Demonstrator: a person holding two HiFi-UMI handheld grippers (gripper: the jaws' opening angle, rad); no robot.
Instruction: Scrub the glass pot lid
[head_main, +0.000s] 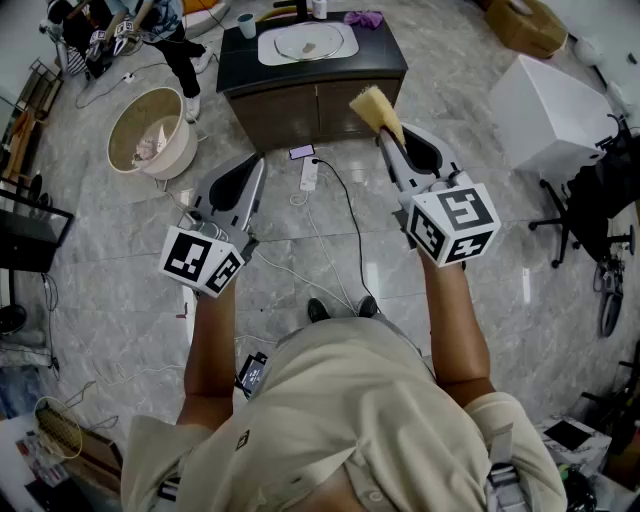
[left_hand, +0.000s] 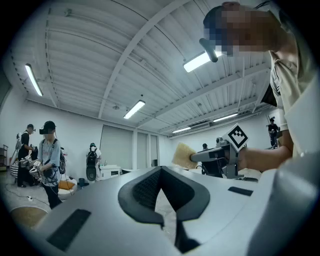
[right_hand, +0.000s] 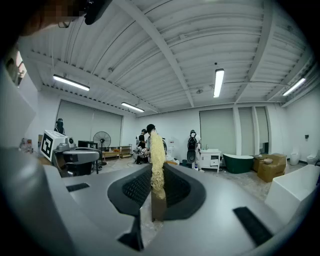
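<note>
Clamping a yellow sponge (head_main: 375, 105) by its edge, the right gripper (head_main: 386, 126) may lose it scrubbing the glass pot lid (head_main: 302, 43); the left gripper (head_main: 256, 166) has its jaws together, empty.

Pot lid (head_main: 306, 44) atop cabinet (head_main: 300, 105) ahead

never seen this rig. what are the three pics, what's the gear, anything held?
No robot: a person holds a two-finger gripper in each hand. One picture comes from a head camera looking down; the other two from cameras riding on the grippers, looking along their fingers. The right gripper pinches a yellow sponge. The left gripper is shut, empty. Ahead stands a dark sink cabinet; what looks like the glass lid lies in its basin, a cup and purple cloth beside.
</note>
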